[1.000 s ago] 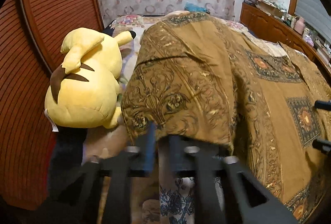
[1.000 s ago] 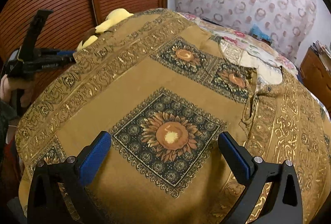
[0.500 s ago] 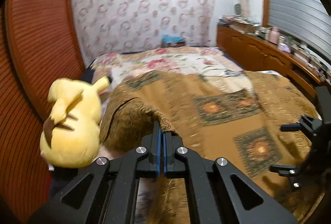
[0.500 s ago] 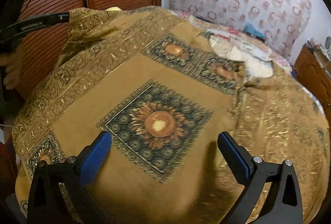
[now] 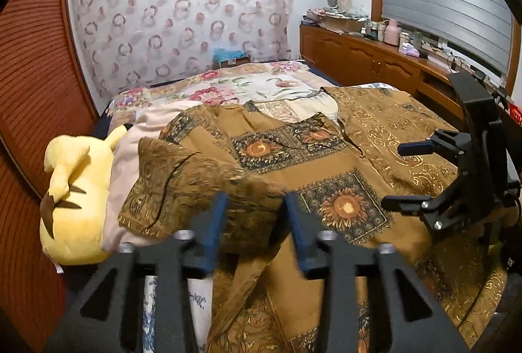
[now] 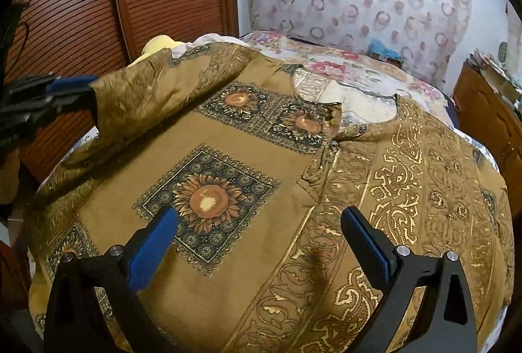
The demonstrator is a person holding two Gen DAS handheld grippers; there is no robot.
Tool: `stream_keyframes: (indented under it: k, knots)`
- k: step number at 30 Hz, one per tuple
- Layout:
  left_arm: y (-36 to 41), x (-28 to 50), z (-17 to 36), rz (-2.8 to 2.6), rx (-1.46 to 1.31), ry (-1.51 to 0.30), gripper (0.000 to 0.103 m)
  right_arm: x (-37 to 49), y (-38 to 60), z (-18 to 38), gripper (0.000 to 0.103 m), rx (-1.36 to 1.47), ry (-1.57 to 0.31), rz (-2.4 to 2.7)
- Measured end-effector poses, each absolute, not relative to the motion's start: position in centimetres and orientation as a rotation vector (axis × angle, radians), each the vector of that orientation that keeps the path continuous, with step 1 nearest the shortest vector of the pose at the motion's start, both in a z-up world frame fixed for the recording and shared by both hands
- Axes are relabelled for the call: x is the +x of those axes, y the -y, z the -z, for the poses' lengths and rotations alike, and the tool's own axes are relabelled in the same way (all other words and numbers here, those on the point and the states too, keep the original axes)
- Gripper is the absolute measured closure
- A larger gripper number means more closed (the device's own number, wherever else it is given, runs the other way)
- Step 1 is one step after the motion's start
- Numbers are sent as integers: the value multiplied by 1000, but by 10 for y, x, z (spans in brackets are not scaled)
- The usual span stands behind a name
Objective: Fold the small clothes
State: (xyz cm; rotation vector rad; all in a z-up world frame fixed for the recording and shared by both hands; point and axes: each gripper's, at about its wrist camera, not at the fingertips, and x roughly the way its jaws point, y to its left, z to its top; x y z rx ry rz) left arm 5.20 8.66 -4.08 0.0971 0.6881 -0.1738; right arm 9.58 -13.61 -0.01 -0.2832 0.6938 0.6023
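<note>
A brown, gold-patterned garment [image 6: 248, 170] lies spread across a floral-covered bed [image 5: 248, 85], its left sleeve folded inward and its lower hem cut off by both frames. The left gripper [image 5: 254, 222] stands with blue pads parted at the blurred folded sleeve edge, clamping nothing, while the right gripper [image 6: 261, 239] hovers wide apart over the sunflower panel. A yellow plush toy [image 5: 75, 203] sits partly hidden beside the sleeve.
</note>
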Motion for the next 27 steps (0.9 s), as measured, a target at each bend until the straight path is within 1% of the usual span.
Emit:
stream_keyframes:
  k: [1,3,5,11,12,14,19,22,27]
  knots:
    - [-88,50,42,180,91,-696,60,96,136,0,3,-281,-694,-601]
    - [-91,44,47,178,75,-712,53,97,135,-1,3,-278,-695,-601]
    - [-98,38,53,164,65,-720,51,97,135,-2,3,-274,-694,-602]
    - [-126,42,70,96,18,-749,49,108,122,8,3,-270,-689,-614]
    - [-129,46,71,82,18,-753,43,107,121,8,3,-271,-688,-617]
    - [-138,55,75,67,4,-753,40,109,119,9,3,-273,-688,-624]
    - [-155,82,84,17,-11,-777,39,108,114,11,3,-281,-688,-633]
    - [-166,97,96,7,-52,-830,39,108,112,11,3,-282,-689,-636]
    - [-166,106,111,5,-58,-880,39,109,113,13,3,-280,-691,-640]
